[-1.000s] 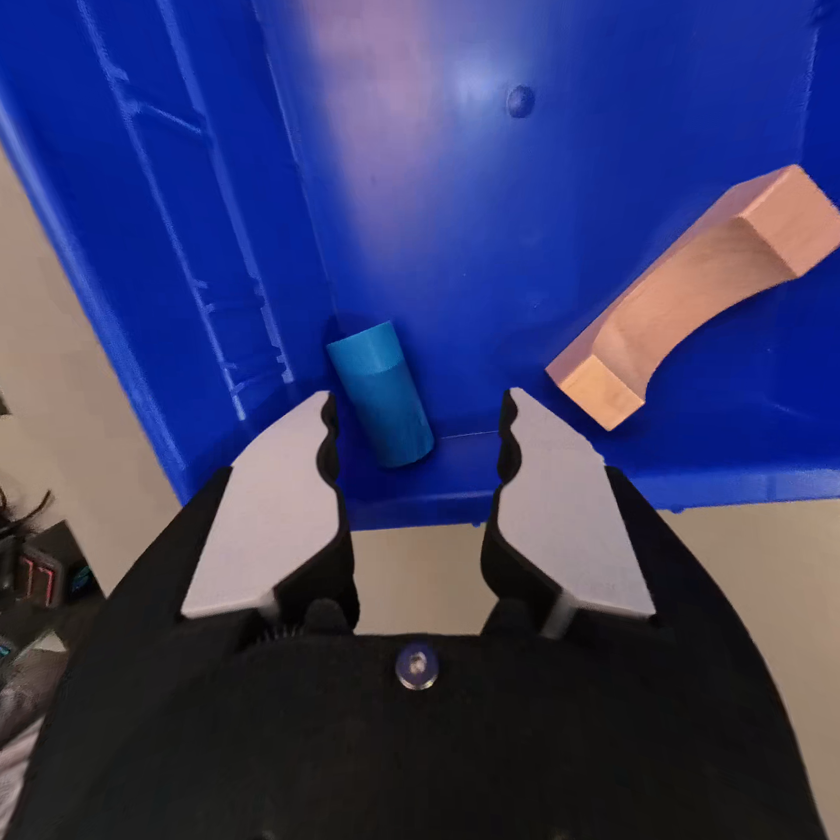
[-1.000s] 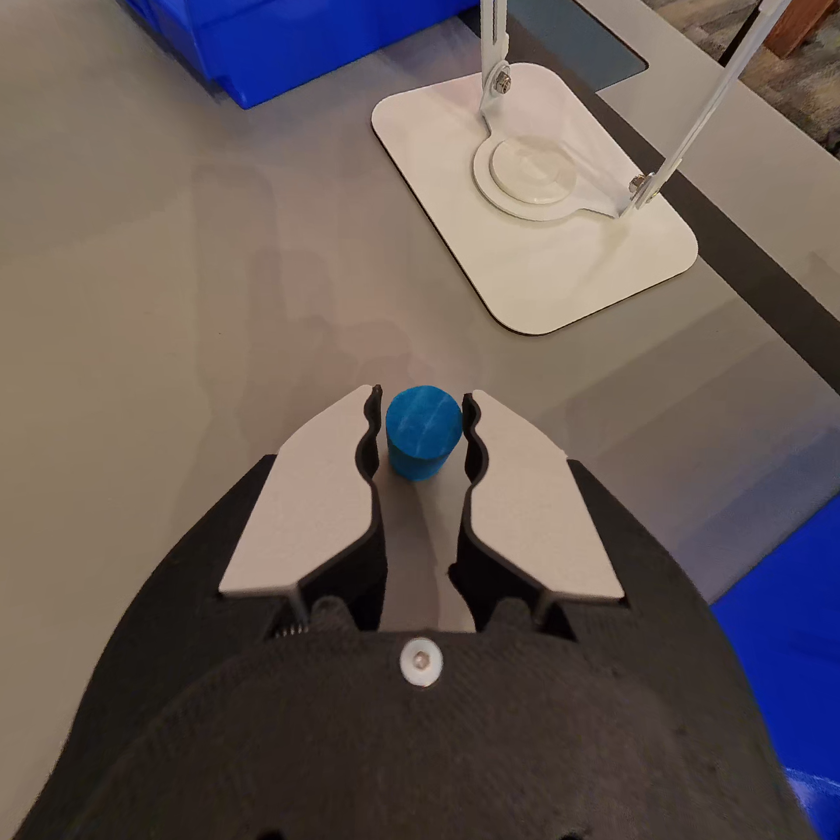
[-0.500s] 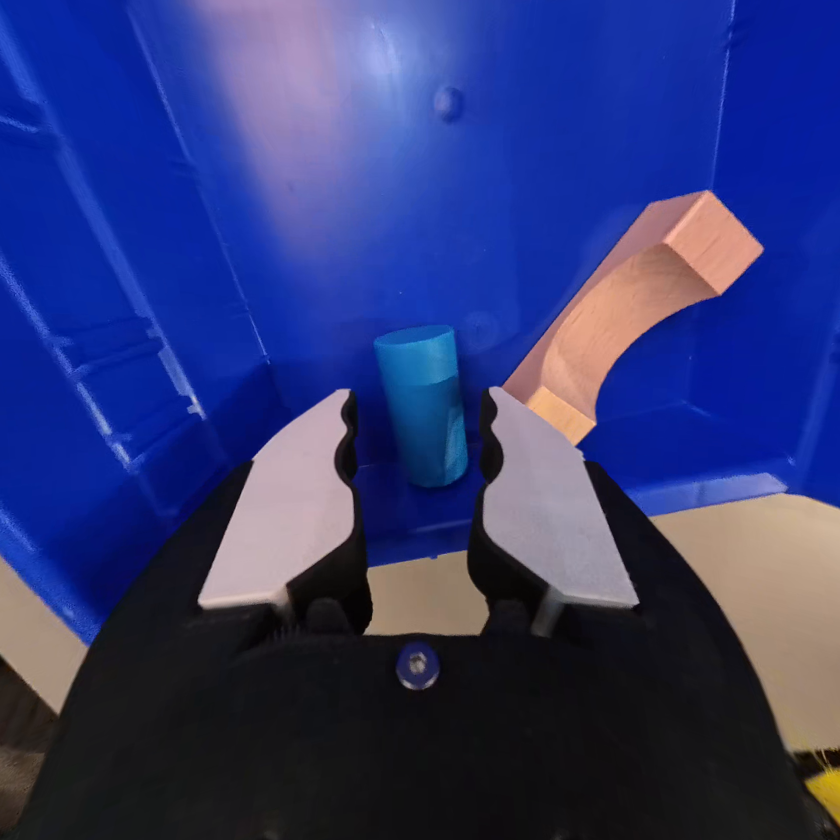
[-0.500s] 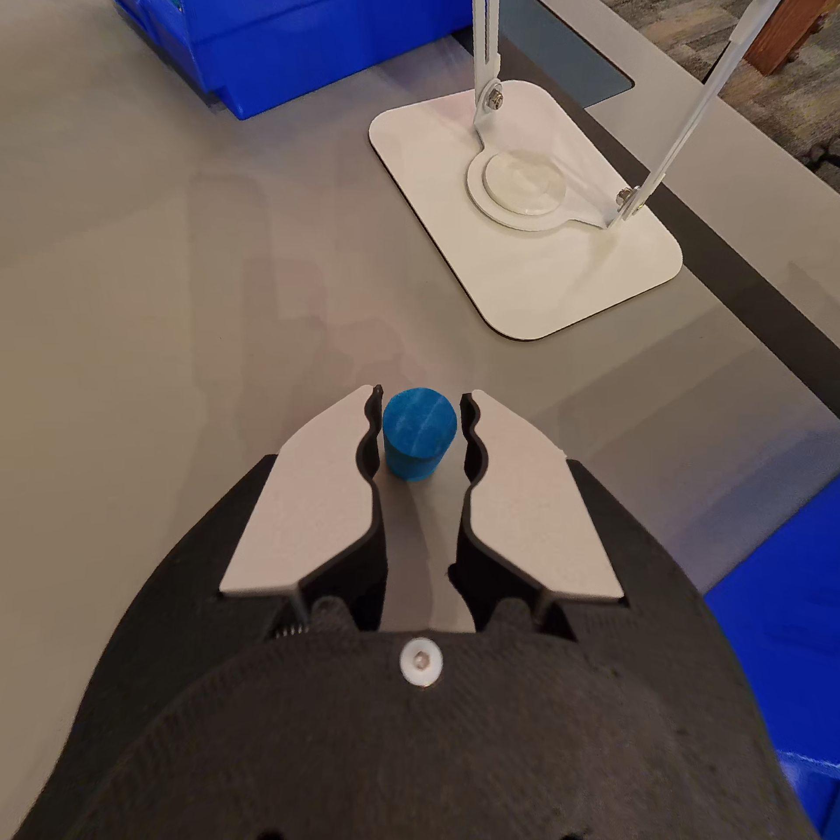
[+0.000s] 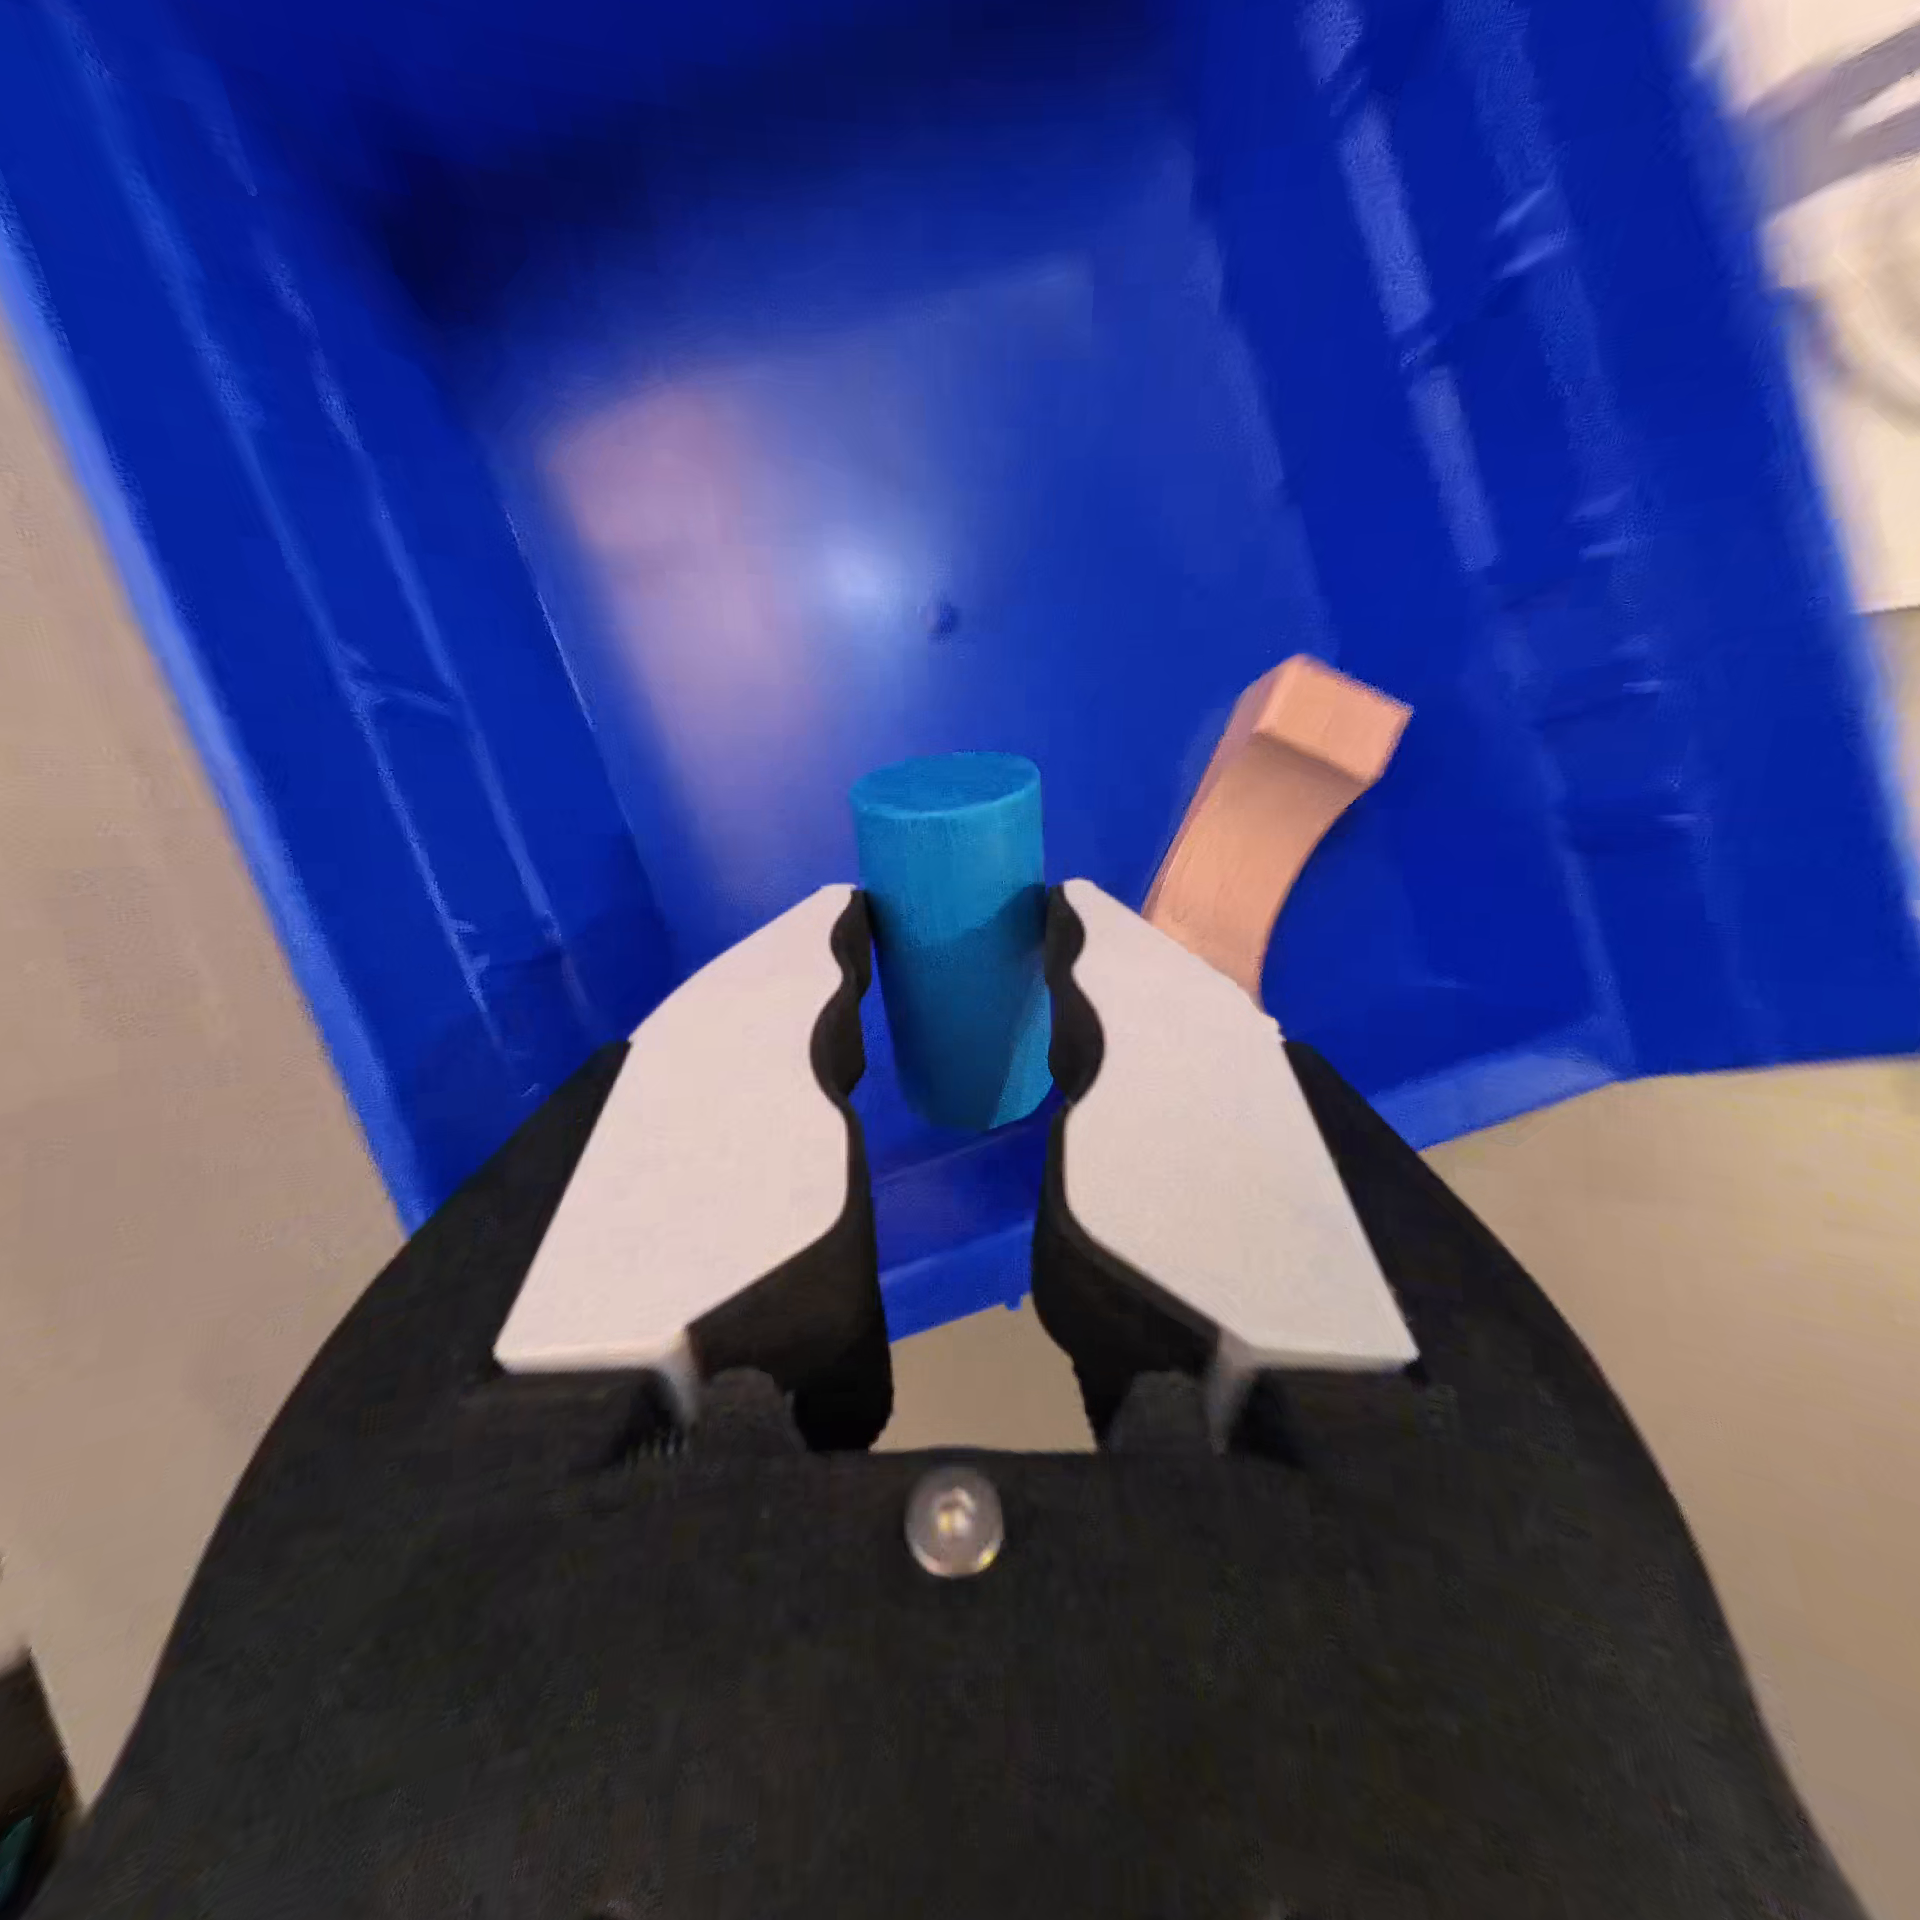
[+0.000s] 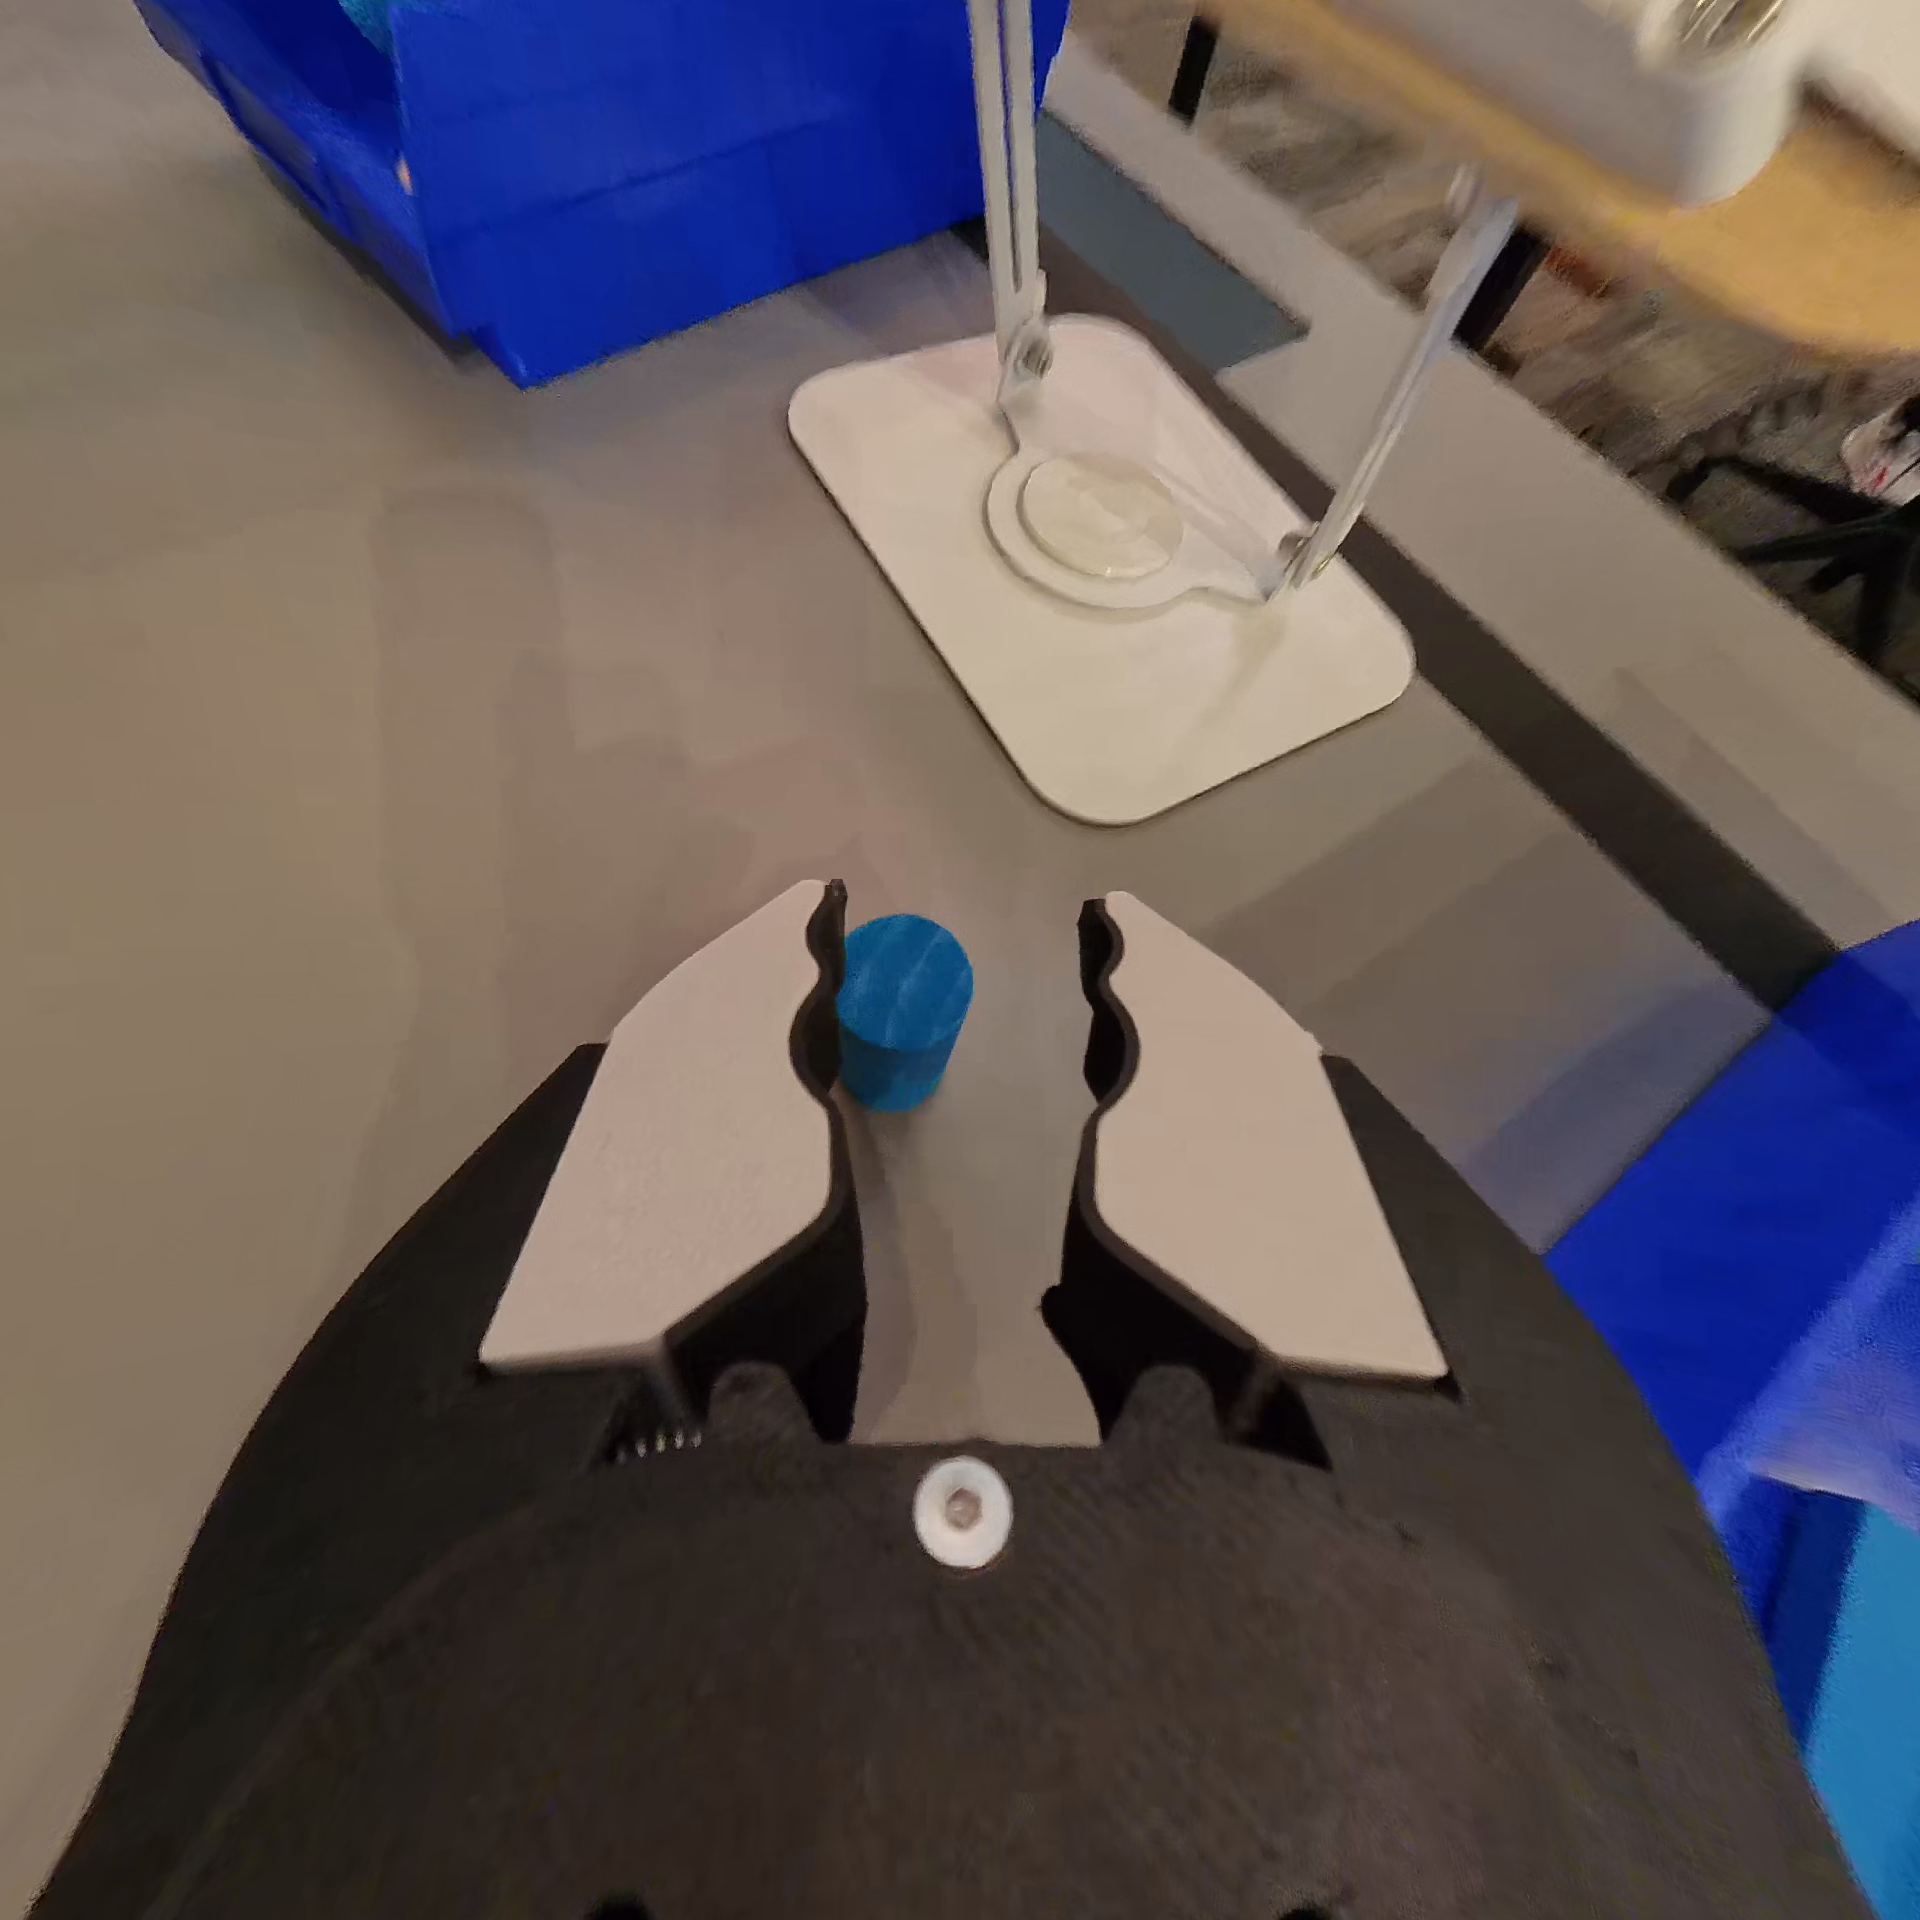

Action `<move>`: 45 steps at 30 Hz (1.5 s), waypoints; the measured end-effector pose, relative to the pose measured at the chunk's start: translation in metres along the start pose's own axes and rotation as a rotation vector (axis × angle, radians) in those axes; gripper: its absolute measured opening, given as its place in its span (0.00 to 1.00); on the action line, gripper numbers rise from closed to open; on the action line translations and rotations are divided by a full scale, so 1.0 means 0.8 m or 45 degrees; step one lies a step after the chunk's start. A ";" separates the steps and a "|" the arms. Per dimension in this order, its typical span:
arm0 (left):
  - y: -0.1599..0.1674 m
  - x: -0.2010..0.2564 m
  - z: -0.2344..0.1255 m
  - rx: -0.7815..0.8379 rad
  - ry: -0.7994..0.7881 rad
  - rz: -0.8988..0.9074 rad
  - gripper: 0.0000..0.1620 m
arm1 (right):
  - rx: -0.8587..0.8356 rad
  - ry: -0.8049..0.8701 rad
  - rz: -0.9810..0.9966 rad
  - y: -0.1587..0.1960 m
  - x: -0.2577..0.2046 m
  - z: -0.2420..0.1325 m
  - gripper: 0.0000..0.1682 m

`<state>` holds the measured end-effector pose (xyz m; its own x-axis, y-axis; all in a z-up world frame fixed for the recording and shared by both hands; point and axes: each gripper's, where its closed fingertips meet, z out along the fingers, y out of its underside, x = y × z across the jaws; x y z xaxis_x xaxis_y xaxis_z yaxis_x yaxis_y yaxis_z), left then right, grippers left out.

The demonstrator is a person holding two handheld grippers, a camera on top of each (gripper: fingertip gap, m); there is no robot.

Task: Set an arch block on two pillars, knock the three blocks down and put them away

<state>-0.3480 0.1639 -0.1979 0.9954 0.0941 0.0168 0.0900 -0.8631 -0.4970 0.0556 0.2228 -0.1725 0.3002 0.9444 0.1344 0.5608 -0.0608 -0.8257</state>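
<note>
Left gripper (image 5: 951,914) is clamped on a blue cylinder (image 5: 951,935), holding it above the blue bin (image 5: 582,727) where the wooden arch block (image 5: 1262,821) lies. Right gripper (image 6: 956,914) is spread wide around the other blue cylinder (image 6: 896,1013), which stands upright on the grey table (image 6: 364,675), touching the left finger. White stand base (image 6: 1101,582) sits further back

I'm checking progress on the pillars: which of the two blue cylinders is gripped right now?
The blue cylinder over the blue bin: the left gripper pinches it. The standing cylinder sits loose in the open right gripper.
</note>
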 end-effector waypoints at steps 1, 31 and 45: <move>-0.014 0.015 -0.019 0.156 0.010 0.075 0.20 | 0.053 0.015 -0.009 -0.012 0.000 -0.009 0.26; 0.053 0.437 -0.109 1.153 0.284 0.929 0.15 | 0.220 -0.242 0.092 -0.053 -0.060 -0.102 0.20; 0.058 0.416 -0.054 0.939 0.392 0.806 0.00 | -0.078 -0.156 0.113 0.081 0.022 -0.058 0.21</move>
<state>-0.0113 0.1336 -0.1779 0.8277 -0.4951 -0.2642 -0.3950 -0.1797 -0.9009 0.1329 0.2204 -0.1982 0.2563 0.9666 -0.0085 0.5836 -0.1617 -0.7958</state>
